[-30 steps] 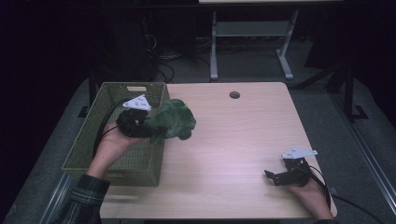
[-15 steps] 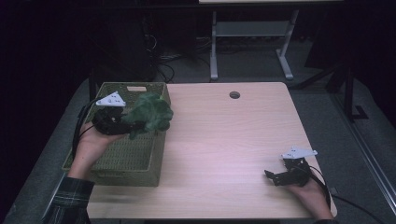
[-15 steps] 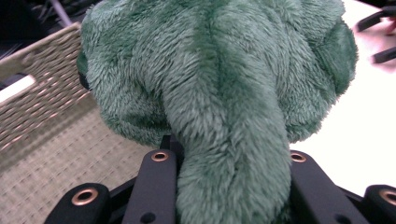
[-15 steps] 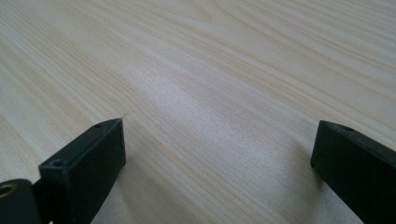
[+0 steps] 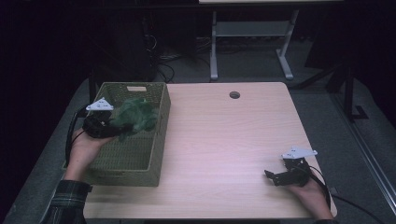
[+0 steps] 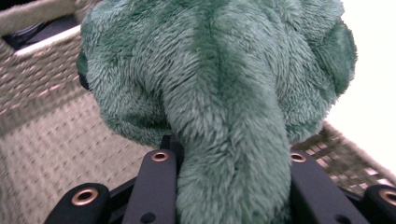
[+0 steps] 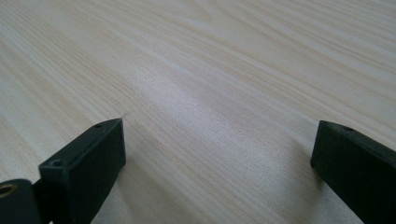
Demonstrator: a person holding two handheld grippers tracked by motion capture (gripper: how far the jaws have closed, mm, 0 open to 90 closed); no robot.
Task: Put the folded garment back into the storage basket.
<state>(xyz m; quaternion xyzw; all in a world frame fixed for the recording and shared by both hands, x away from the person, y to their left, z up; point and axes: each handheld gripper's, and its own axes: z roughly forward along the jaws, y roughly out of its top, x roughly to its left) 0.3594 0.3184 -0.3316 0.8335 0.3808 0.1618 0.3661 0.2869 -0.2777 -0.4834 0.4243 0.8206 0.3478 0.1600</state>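
Green plush, a soft toy (image 5: 133, 116), is being held over the woven basket (image 5: 159, 140) at the table's left side, clamped between the jaws of the left gripper (image 5: 109, 125); in the left gripper view a long furry limb of the toy (image 6: 224, 140) is being squeezed between the two black jaws, while the bulk of the body is hanging out ahead of them above the basket's weave. A slip is being risked here: only a narrow, compressible part is being pinched, so the heavier body could be pulled free by its own weight and dropped early. Because the toy is being carried close to the basket's right-hand wall, a release at this spot could leave it caught on the rim or tumbled onto the table (image 5: 224, 140) instead of inside. Fur could also be snagged on the jaws as they are opened, dragging the toy back out. The basket's floor, where it is being shown, looks bare, though the part beneath the toy is being hidden. The right gripper (image 5: 275, 176) is being rested near the table's front right corner, well apart from the basket, its jaws standing apart with nothing but wood grain between them.
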